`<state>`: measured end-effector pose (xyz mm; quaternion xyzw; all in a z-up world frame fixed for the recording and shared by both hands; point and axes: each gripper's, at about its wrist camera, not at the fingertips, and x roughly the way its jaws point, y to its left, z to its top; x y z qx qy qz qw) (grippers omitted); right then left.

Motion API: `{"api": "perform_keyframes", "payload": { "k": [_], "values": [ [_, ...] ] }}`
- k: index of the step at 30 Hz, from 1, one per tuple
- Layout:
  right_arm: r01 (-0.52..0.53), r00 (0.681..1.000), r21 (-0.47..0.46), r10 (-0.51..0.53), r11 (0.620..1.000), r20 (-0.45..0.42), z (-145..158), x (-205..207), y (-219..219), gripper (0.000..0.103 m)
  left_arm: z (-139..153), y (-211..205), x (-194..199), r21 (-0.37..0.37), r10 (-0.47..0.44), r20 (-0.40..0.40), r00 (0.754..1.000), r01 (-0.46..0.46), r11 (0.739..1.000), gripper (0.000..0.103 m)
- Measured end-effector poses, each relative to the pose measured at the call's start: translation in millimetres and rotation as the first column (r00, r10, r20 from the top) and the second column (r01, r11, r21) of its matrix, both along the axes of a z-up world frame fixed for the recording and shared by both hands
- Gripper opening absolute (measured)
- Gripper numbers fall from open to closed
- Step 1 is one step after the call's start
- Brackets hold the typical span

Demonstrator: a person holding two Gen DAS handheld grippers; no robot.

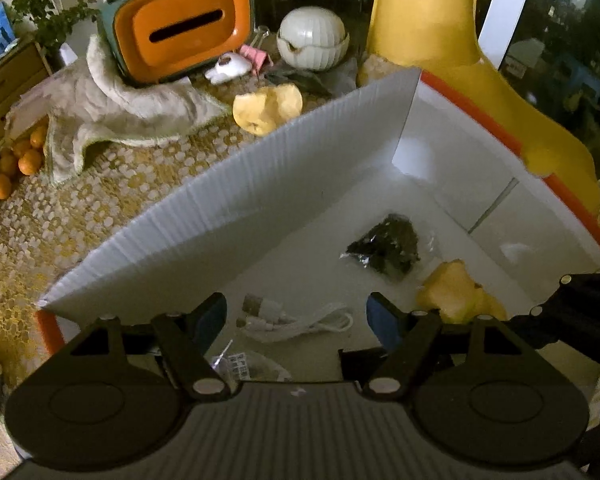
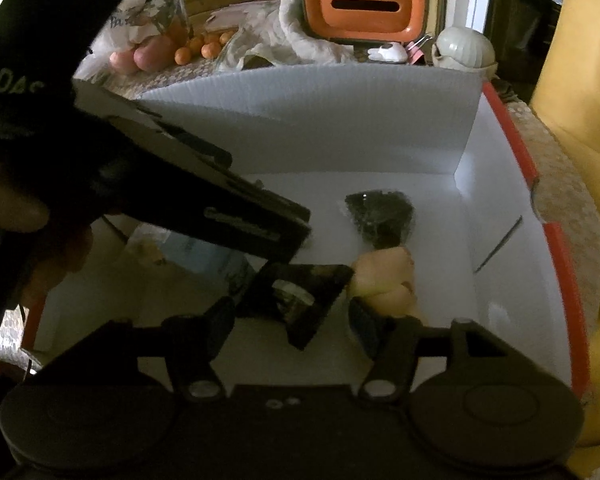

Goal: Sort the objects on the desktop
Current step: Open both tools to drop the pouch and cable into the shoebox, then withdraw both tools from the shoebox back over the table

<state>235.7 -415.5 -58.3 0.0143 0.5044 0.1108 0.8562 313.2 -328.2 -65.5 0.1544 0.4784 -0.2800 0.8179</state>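
A white corrugated box with an orange rim [image 1: 204, 220] [image 2: 340, 120] lies under both grippers. In it lie a white cable [image 1: 300, 320], a dark crumpled packet [image 1: 388, 246] [image 2: 380, 216], a yellow peel piece [image 1: 456, 296] [image 2: 384, 280] and a clear wrapper [image 1: 244, 364]. My left gripper [image 1: 296, 320] is open and empty above the cable. My right gripper [image 2: 292, 320] is open and empty over the box floor, next to the peel. The left gripper's black body [image 2: 204, 200] crosses the right wrist view.
Beyond the box on the patterned cloth [image 1: 100, 208] stand an orange tissue box [image 1: 180, 24] [image 2: 362, 4], a white round jar [image 1: 312, 38] [image 2: 464, 48], a pink clip [image 1: 256, 58], a yellow peel [image 1: 266, 108], a crumpled towel [image 1: 112, 108] and oranges [image 1: 20, 160] [image 2: 200, 46].
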Motion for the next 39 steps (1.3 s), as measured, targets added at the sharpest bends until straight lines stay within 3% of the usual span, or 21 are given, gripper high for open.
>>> {"api": "perform_keyframes", "payload": {
  "k": [16, 26, 39],
  "values": [
    [-0.002, 0.996, -0.023, 0.004, 1.000, 0.093, 55.6, -41.3, 17.1, 0.062, 71.3, 42.5, -57.0, -0.138, -0.004, 0.083, 0.997, 0.015, 0.990, 0.076],
    [-0.025, 0.987, -0.040, 0.031, 0.999, 0.158, 88.6, -68.2, 45.0, 0.063, 113.6, 97.1, -102.7, -0.203, 0.045, 0.163, 0.986, -0.011, 0.979, 0.076],
    [-0.083, 0.968, -0.035, 0.089, 0.996, 0.237, 101.9, -101.2, 99.3, 0.063, 136.7, 185.1, -165.2, -0.230, 0.158, 0.280, 0.947, -0.093, 0.969, 0.076]
  ]
}}
